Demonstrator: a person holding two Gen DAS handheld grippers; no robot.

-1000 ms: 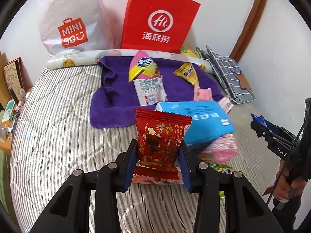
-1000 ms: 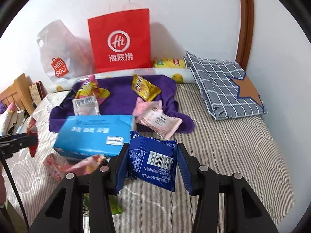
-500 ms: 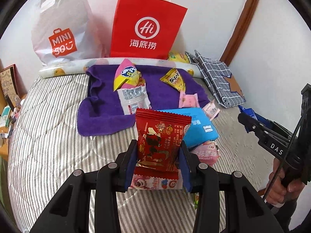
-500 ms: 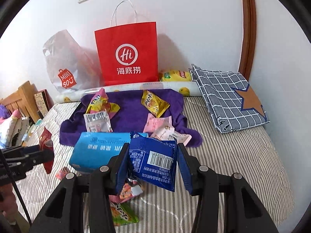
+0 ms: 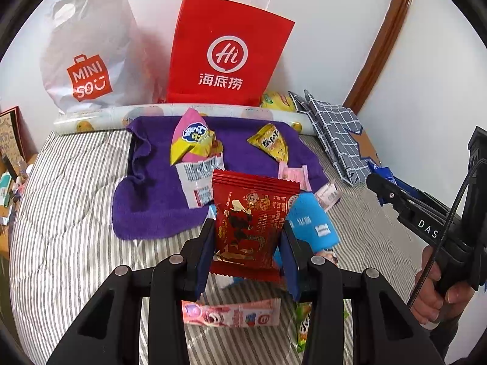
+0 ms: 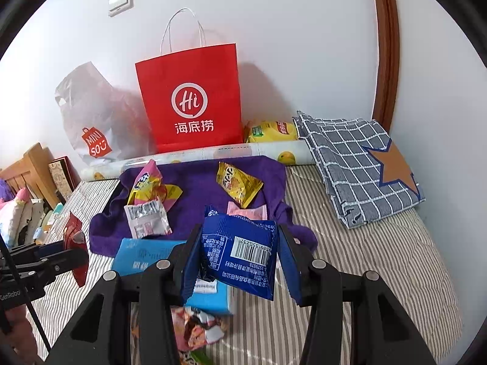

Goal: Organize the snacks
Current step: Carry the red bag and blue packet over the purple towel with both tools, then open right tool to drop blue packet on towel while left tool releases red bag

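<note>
- Left gripper (image 5: 248,240): closed on red packet (image 5: 251,222), held above the striped bed (image 5: 76,213).
- Right gripper (image 6: 239,261): closed on blue packet (image 6: 240,255), held above the bed.
- Purple towel (image 5: 152,188): carries several snacks, lies before the red bag (image 5: 225,57).

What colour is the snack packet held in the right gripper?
Dark blue, with a white barcode panel: the snack packet shows best in the right wrist view.
</note>
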